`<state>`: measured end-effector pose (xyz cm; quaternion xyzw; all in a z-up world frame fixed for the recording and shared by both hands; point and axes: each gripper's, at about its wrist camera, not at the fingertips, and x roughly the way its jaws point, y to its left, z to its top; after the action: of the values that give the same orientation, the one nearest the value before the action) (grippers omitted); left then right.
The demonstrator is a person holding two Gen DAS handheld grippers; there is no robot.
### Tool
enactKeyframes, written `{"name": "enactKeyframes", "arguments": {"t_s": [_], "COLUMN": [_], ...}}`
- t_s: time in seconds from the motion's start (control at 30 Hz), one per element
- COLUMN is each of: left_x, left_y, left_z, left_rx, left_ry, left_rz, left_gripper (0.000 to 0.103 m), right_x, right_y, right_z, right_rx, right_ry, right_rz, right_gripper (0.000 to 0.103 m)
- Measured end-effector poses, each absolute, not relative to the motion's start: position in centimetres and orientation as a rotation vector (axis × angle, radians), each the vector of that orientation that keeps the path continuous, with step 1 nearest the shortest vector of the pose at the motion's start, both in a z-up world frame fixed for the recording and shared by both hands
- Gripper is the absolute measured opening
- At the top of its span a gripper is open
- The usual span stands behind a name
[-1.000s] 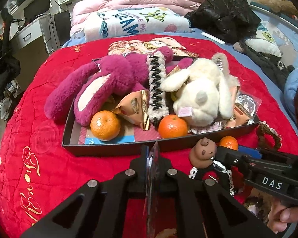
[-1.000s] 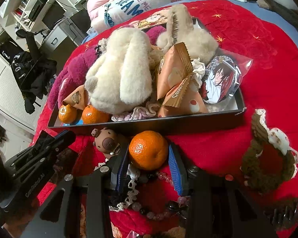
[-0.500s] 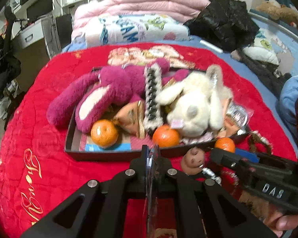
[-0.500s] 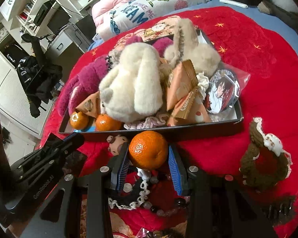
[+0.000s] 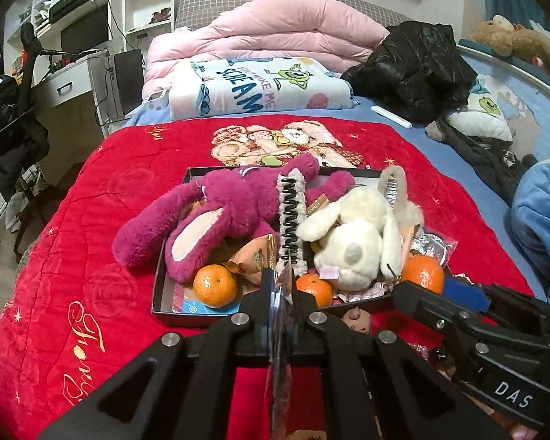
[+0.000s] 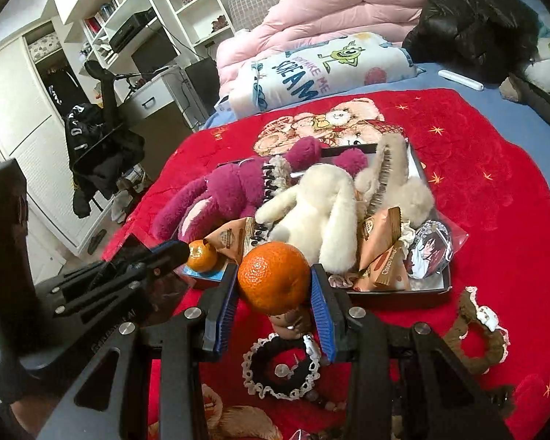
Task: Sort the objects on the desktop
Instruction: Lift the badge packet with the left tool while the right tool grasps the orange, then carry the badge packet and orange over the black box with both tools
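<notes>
Tangerine (image 6: 273, 277) in the right gripper (image 6: 274, 293): a round, glossy orange fruit with pitted peel and a small dimple low on its right side, pinched between the 2 blue ribbed pads (image 6: 321, 310), which press on its left and right flanks. It hangs clear of the red blanket (image 6: 495, 190), in front of the near edge of the black tray (image 6: 445, 288). Directly below it lie a small brown figure (image 6: 289, 324) and a black hair tie with white lace trim (image 6: 280, 370); a brown scrunchie (image 6: 476, 333) lies to the right, well apart from the tray.

Left gripper (image 5: 282, 286): fingers closed flat on a thin, glossy transparent card or sleeve (image 5: 280, 348), held edge-on so that its print cannot be read. Its tip stands at the near wall of the tray.

Tray contents: 1 magenta plush toy (image 5: 220, 216) sprawled over the left rim, 1 cream plush rabbit (image 5: 352, 242) at the right, a black-toothed fuzzy hair claw (image 5: 291, 227) lying between them, 2 further tangerines (image 5: 215, 285) at the front, tan snack packets (image 6: 379, 242), and a round badge in a clear bag (image 6: 431, 249) at the right corner.

Background: a folded pink duvet (image 5: 275, 33), a printed blanket (image 5: 256, 88) and a black jacket (image 5: 418, 66) at the far end of the bed.
</notes>
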<state>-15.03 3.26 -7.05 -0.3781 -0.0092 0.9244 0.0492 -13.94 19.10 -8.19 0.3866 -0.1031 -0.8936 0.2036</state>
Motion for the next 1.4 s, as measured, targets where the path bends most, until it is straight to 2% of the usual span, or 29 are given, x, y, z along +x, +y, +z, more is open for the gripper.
{"name": "enactKeyframes", "arguments": {"t_s": [0.33,0.97,1.4], "left_x": [-15.8,-20.1,-22.4], "left_y": [2.0,-2.2,-2.2], "left_z": [-6.7,-9.1,-10.8], "left_rx": [-1.146,-1.194,-1.157], "left_ry": [-0.004,-0.100,-0.114], "left_rz": [2.830,2.819,2.787], "left_gripper": [0.004,0.004,0.004], "right_x": [-13.8,-17.5,-21.6], "right_y": [18.8,16.5,12.8], "right_z": [-8.7,-8.8,-12.7], "right_rx": [1.079,1.084,1.196], "right_ry": [-0.306,-0.347,-0.336], "right_rz": [-2.475,-2.408,-2.315], "right_gripper": [0.036,0.036,0.036]}}
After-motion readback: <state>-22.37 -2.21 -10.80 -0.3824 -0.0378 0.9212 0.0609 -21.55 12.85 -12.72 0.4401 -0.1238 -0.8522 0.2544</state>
